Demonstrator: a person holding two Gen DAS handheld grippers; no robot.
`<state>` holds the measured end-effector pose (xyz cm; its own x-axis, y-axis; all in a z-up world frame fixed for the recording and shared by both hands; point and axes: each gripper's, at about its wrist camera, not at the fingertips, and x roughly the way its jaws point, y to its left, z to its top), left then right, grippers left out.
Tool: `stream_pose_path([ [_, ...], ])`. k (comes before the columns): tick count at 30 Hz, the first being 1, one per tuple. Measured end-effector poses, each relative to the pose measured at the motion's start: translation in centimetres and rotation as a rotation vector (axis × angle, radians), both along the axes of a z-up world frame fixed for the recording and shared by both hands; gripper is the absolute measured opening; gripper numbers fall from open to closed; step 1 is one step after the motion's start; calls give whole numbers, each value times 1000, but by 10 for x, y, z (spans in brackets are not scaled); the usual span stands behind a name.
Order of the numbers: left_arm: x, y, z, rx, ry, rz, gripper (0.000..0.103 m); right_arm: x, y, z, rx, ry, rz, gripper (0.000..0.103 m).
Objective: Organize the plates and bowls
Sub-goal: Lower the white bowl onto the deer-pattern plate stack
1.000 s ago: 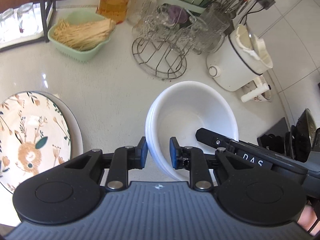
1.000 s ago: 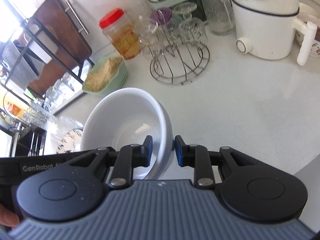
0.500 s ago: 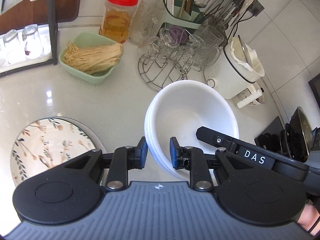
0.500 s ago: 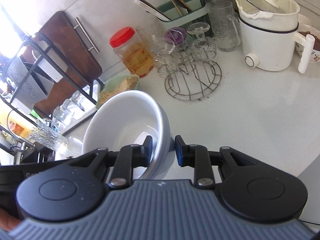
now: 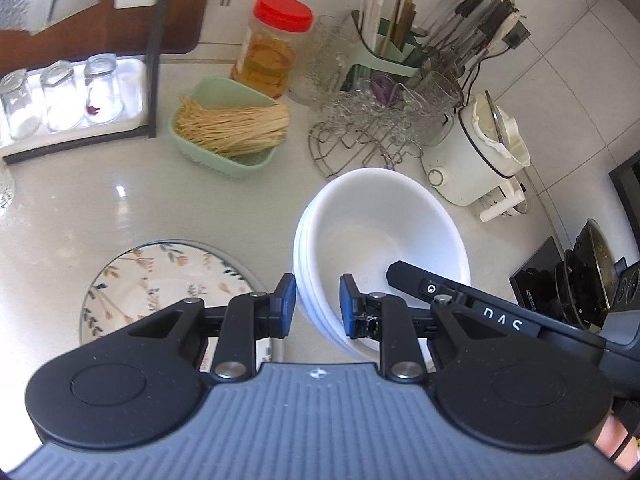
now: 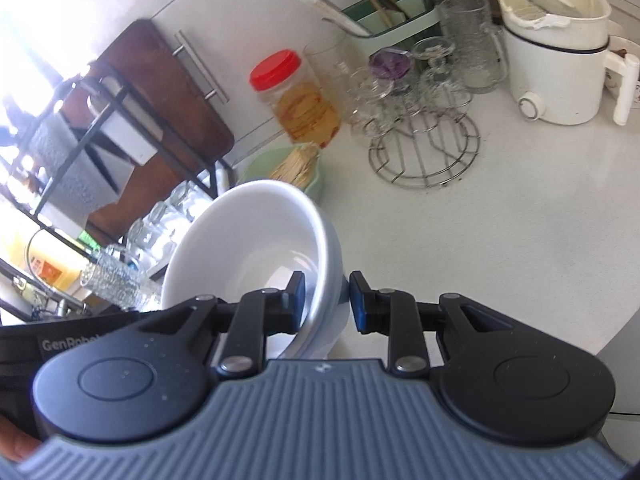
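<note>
You see a white counter (image 5: 100, 208): left of the wire glass rack (image 5: 362, 148) sits a green noodle basket (image 5: 228, 128); nearer you, a floral plate (image 5: 160, 280).

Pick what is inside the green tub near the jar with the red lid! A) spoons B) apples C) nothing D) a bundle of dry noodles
D: the green tub holds a bundle of dry noodles, lying beside the jar with the red lid.
</note>
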<state>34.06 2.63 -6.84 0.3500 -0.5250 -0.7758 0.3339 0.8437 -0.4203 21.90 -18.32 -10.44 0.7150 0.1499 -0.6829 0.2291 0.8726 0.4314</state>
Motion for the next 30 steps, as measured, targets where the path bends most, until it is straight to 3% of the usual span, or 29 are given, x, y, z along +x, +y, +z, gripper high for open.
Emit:
stream_pose_path([
  [6, 2, 39, -8, -20, 5, 55, 26, 15, 32, 1, -39, 20, 56, 27],
  [11, 5, 65, -25, 18, 22, 54, 26, 25, 54, -12, -8, 43, 80, 27],
  [16, 4, 79, -50, 47, 55, 47, 26, 35, 73, -24, -12, 96, 117, 27],
  [21, 0, 89, -78, 37, 82, 115, 26, 41, 80, -46, -16, 169, 159, 27],
  [30, -3, 99, -100, 51, 81, 169, 26, 55, 93, -75, -13, 224, 222, 27],
])
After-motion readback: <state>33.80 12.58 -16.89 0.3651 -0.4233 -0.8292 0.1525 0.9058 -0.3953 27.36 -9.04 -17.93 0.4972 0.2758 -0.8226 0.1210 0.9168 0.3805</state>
